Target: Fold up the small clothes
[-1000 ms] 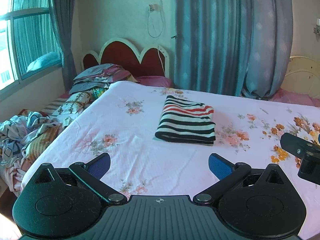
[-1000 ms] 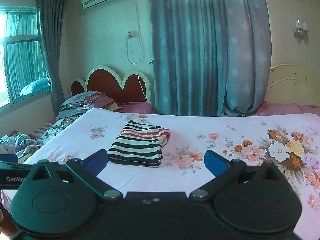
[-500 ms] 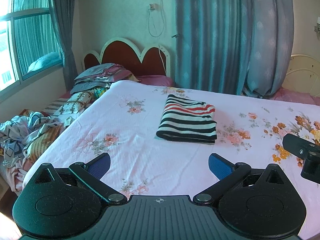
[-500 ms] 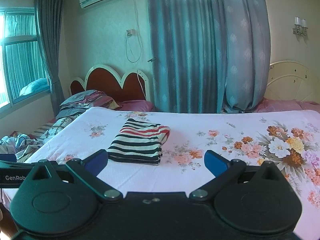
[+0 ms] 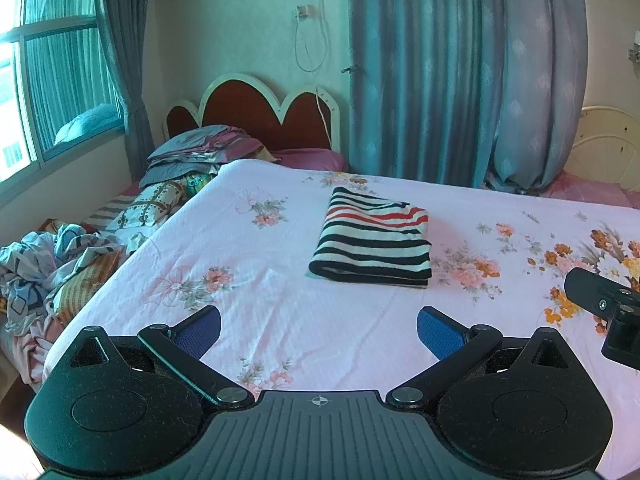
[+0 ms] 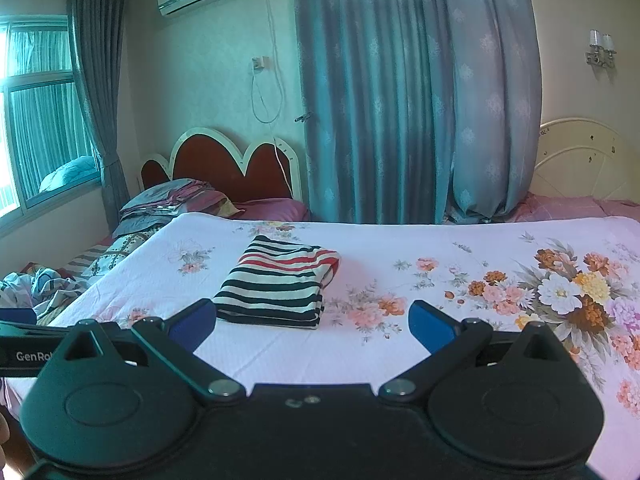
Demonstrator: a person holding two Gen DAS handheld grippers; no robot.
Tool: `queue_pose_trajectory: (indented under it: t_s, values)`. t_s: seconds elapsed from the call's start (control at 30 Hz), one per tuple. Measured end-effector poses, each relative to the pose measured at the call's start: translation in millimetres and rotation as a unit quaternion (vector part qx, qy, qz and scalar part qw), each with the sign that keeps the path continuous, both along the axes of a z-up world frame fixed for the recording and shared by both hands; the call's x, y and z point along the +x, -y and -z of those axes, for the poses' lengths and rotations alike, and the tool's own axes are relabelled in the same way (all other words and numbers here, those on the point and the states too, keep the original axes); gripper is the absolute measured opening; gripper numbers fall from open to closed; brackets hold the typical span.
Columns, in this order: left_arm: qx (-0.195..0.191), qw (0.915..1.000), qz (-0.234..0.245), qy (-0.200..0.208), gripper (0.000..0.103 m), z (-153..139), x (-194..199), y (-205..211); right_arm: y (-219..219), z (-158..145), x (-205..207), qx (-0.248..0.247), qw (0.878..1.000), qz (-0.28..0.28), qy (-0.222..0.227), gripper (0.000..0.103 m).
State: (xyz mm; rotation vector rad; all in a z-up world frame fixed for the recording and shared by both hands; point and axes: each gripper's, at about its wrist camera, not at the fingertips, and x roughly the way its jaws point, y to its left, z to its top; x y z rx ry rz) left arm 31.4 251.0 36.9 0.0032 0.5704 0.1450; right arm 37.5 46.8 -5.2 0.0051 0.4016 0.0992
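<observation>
A folded striped garment, black and white with red bands, lies flat on the pink floral bedsheet. My left gripper hangs open above the near part of the bed, well short of the garment, with nothing between its blue pads. My right gripper is open too, empty, with its left pad close in front of the garment's near corner. Part of the right gripper shows at the right edge of the left wrist view.
A heap of loose clothes lies off the bed's left side, with a stack of folded bedding by the red headboard. Teal curtains hang behind the bed, a window is at left.
Both views shifted slightly; the right view has tilted so the bed and garment sit a little higher. The garment stays put and both grippers stay open.
</observation>
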Motion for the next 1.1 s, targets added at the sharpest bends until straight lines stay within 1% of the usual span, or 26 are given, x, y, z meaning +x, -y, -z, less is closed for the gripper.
queue_pose_trajectory:
  t_s: [0.57, 1.1]
  values:
    - [0.001, 1.0000, 0.000, -0.003, 0.103, 3.0, 5.2, 3.4, -2.3, 2.6, 7.8, 0.001, 1.000, -0.002, -0.007, 0.102]
    - [-0.001, 0.9999, 0.002, -0.015, 0.103, 10.4, 20.3, 6.0, -6.1, 7.9, 18.5, 0.002, 1.000, -0.004, -0.018, 0.102]
